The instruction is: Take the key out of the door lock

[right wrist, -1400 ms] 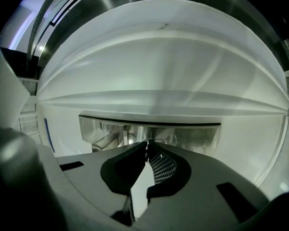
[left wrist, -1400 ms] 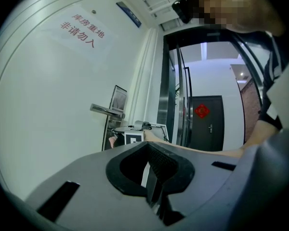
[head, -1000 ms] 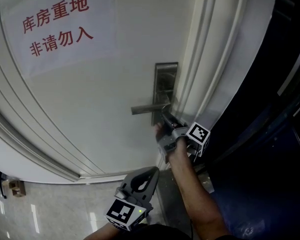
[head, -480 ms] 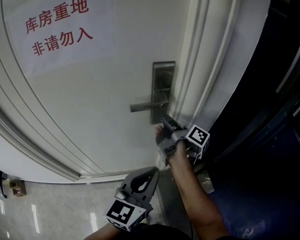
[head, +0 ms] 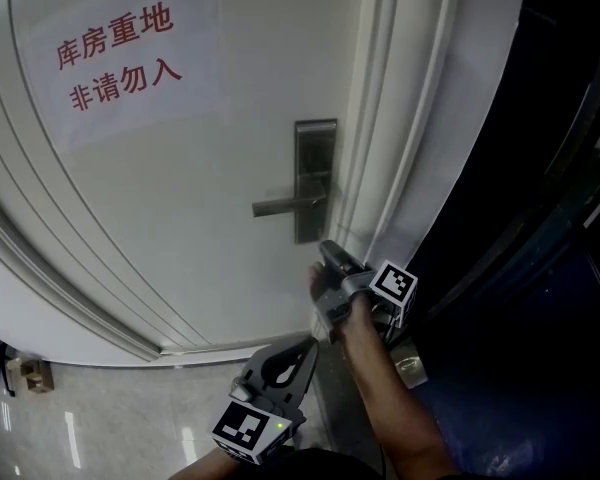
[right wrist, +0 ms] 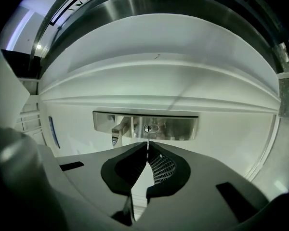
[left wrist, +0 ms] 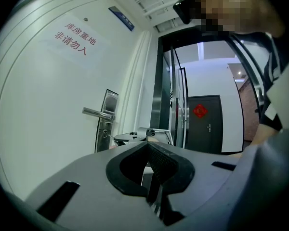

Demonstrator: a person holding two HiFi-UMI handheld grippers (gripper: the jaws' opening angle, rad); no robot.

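at the door lock (right wrist: 169,127), the right hand-held gripper (right wrist: 147,148) is clamped on the key (right wrist: 147,138), its tip just at the keyhole, so better to pull straight back without twisting, while the left hand-held gripper (left wrist: 148,143) rests closed and empty.

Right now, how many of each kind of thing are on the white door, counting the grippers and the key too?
Grippers: 2, the left gripper and the right gripper
Key: 1
Keyhole: 1
Lock plate: 1
Door handle: 1
Paper sign: 1
Total: 7
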